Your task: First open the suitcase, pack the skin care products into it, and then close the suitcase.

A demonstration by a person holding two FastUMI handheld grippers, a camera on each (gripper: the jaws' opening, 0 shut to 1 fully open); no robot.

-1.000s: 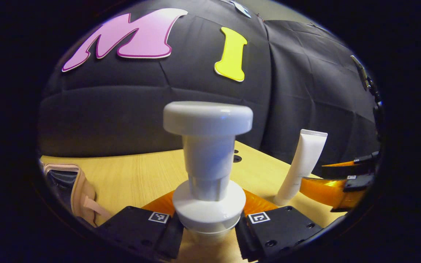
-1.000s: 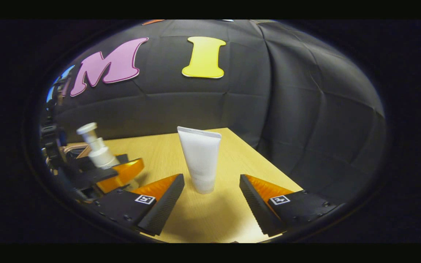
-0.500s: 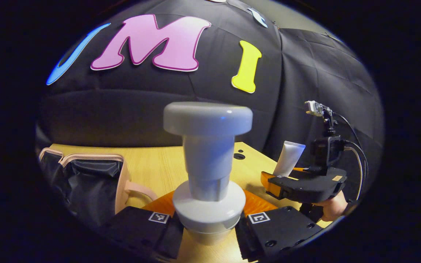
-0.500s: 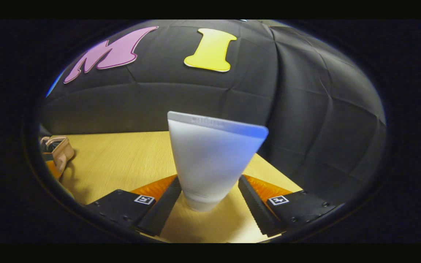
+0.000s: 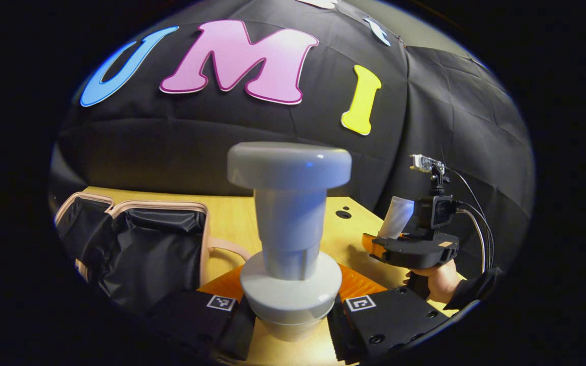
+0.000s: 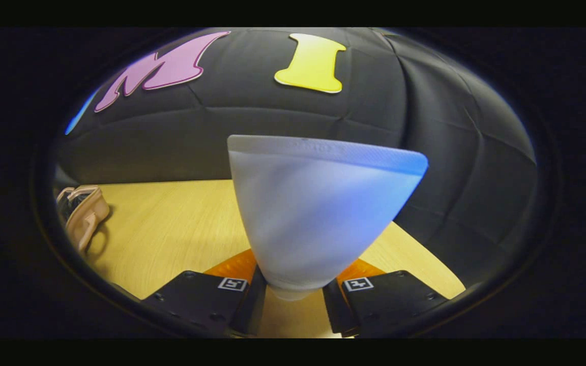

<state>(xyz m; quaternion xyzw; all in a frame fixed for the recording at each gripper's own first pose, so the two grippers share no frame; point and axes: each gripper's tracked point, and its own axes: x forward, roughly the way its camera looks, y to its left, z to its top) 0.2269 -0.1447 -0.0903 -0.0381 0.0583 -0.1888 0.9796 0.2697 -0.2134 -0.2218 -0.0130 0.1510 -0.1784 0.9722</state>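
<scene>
Right hand-held gripper (image 6: 290,310) closed on tube (image 6: 313,213) (upright).

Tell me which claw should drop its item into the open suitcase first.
Left, probably. The left claw grips the pump bottle right beside the open suitcase; the right claw, gripping the tube, is farther away.
</scene>
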